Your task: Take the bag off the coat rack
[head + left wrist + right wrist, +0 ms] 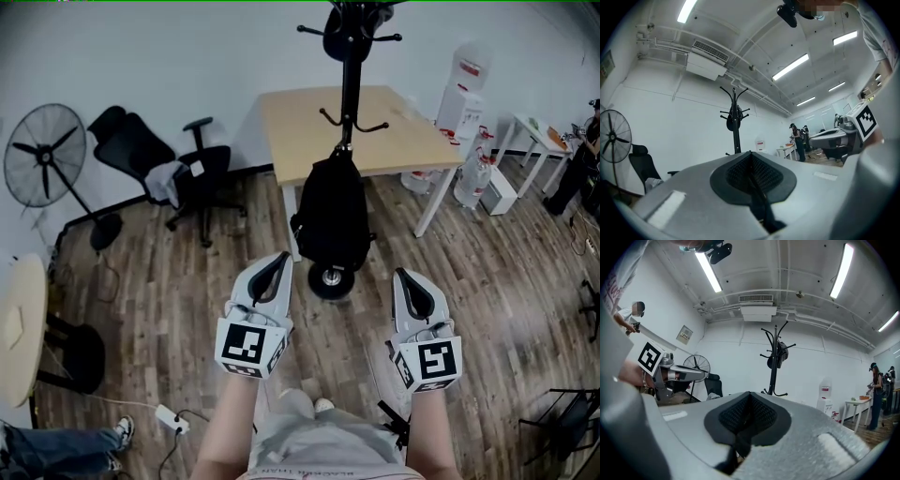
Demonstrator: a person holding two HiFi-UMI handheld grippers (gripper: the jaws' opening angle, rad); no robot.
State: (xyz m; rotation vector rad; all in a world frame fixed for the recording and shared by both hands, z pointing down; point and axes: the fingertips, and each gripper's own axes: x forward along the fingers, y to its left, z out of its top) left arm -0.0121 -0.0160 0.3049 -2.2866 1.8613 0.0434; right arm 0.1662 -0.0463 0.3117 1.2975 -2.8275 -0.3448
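Note:
A black backpack hangs low on the black coat rack, just above the rack's round base. A smaller dark item hangs from the top hooks, and it also shows in the left gripper view and the right gripper view. My left gripper and right gripper are held side by side in front of the rack, short of the backpack. Both are shut with nothing between the jaws. The gripper bodies hide the backpack in both gripper views.
A light wooden table stands right behind the rack. A black office chair and a standing fan are at the left, and a round table is at the left edge. Water bottles and a dispenser stand at the right.

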